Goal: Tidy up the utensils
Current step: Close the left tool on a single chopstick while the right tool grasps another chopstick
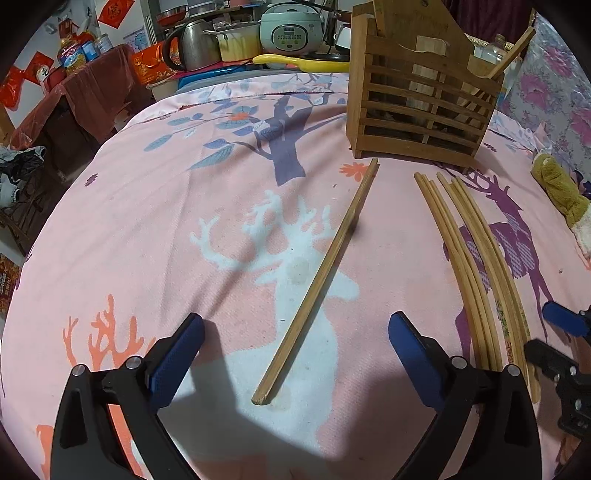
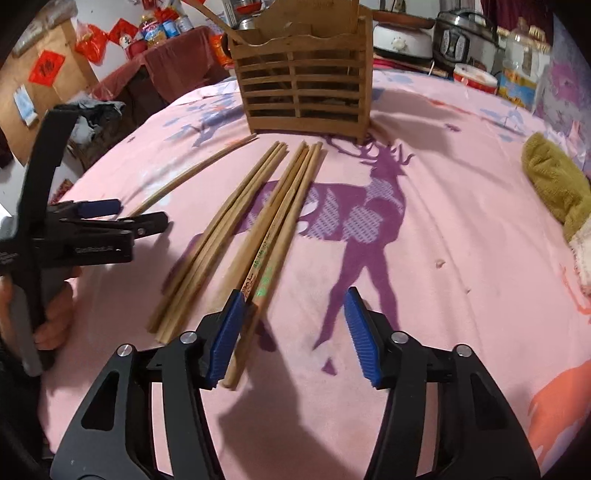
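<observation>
Left gripper [image 1: 295, 354] low over single chopstick [image 1: 317, 284], right gripper [image 2: 295, 332] beside chopstick bundle [image 2: 266, 229], both jaws spread, empty

We see a pink tablecloth printed with deer and tree shapes [image 1: 147, 221] covering the table. At its right edge lies a fuzzy olive-green mitt [image 2: 554, 184]. Behind the cloth stand a pale green rice cooker [image 1: 291, 29], a steel kettle with a black handle [image 1: 192, 44] and a long yellow plastic scoop [image 1: 299, 62]. Red paper decorations [image 2: 46, 72] hang on the wall.
</observation>
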Tool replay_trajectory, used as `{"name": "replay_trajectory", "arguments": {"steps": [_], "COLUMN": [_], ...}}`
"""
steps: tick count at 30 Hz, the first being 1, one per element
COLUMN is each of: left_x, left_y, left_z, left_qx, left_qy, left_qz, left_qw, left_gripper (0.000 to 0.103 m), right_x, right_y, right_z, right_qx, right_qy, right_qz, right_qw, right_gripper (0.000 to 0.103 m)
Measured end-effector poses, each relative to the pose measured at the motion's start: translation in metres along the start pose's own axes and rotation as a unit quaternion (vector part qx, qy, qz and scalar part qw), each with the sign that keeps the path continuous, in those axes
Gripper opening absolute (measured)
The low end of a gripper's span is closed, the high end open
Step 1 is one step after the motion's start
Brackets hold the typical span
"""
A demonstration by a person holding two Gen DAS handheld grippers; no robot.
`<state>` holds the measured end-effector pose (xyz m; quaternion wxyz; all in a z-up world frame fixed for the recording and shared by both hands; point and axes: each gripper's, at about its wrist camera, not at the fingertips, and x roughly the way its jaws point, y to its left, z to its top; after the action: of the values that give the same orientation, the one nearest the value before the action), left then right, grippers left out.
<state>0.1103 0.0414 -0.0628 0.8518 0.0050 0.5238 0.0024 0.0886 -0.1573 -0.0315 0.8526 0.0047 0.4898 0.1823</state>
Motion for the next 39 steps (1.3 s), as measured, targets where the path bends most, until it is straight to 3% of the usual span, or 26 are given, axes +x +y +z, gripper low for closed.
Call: {"name": "replay_trajectory", "arguments": {"steps": [3,4,10,23,28,31,33,36,39], "left_x": [0.0,0.0,0.0,-0.012,-0.022,-0.022,-0.023,-0.026,-0.029], "left_y": [-0.001,-0.001,0.0,0.008,0.018,0.019,0.017,0.012,0.008], "left_z": [0.0,0.0,-0.001,-0.015,-0.018,-0.018,-0.019,-0.021,-0.026], "left_qx": [0.0,0.0,0.0,0.008,-0.007,-0.009,-0.001,0.016,0.035], "left_qy": [-0.001,-0.002,-0.002,0.005,-0.002,-0.001,-0.003,-0.011,-0.021], "left_qz": [0.0,0.001,0.001,-0.009,-0.04,-0.048,-0.036,-0.025,-0.027], "left_qw": [1.0,1.0,1.0,0.9999,0.9992,0.9988,0.9994,0.9995,0.9988], "left_gripper": [0.099,0.099,0.099,0.098,0.096,0.086,0.076,0.054,0.022], "right_x": [-0.002,-0.002,-0.017,-0.034,-0.037,-0.037,-0.037,-0.037,-0.038], "right_y": [-0.014,-0.024,-0.036,-0.049,-0.054,-0.053,-0.053,-0.055,-0.056], "right_z": [0.003,0.003,0.006,-0.018,-0.019,-0.019,-0.019,-0.019,-0.021], "right_qx": [0.017,0.033,0.067,0.087,0.096,0.092,0.092,0.097,0.1], "right_qy": [-0.009,-0.008,-0.019,-0.025,-0.034,-0.035,-0.034,-0.033,-0.035], "right_qz": [-0.063,-0.064,0.011,0.027,0.028,0.023,0.023,0.026,0.031], "right_qw": [0.998,0.997,0.998,0.995,0.994,0.995,0.995,0.994,0.994], "right_gripper": [0.044,0.042,0.041,0.042,0.042,0.042,0.042,0.042,0.042]}}
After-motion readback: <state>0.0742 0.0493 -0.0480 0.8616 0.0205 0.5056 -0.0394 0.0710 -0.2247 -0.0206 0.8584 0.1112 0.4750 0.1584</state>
